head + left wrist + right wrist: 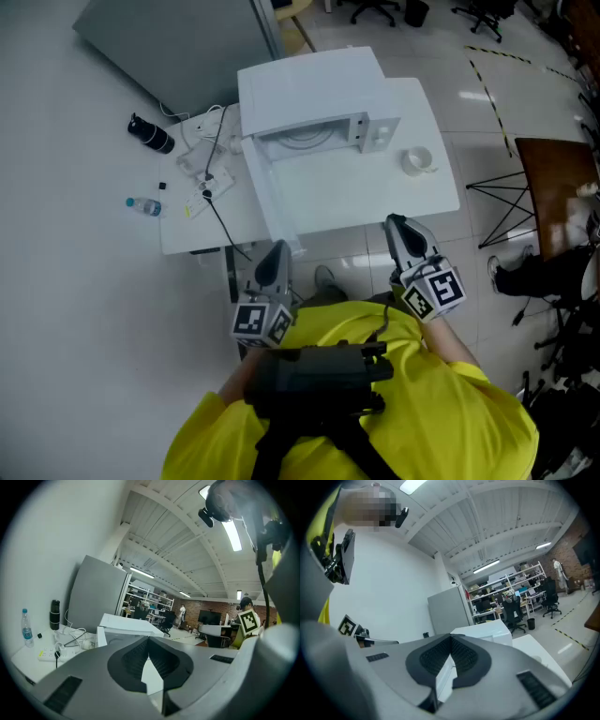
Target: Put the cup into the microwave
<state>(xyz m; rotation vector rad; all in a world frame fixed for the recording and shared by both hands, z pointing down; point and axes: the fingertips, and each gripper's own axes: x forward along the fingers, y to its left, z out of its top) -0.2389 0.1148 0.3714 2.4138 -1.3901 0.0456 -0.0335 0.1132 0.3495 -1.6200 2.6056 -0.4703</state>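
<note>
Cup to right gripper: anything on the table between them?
Nothing. In the head view only bare table lies between the cup and the right gripper; the microwave stands clear of that stretch.

Pretty big open workshop kind of room. Glossy white tile floor [56, 309] with a strip of yellow-black tape [494, 94], and a white tabletop [375, 202] next to a tall grey panel [178, 47]. There's a brown table [558, 178] off to the right and office chairs [375, 9] further back. The white ribbed ceiling [164, 531] has tube lights [232, 534], and there's a brick wall [190, 607] way at the back.
</note>
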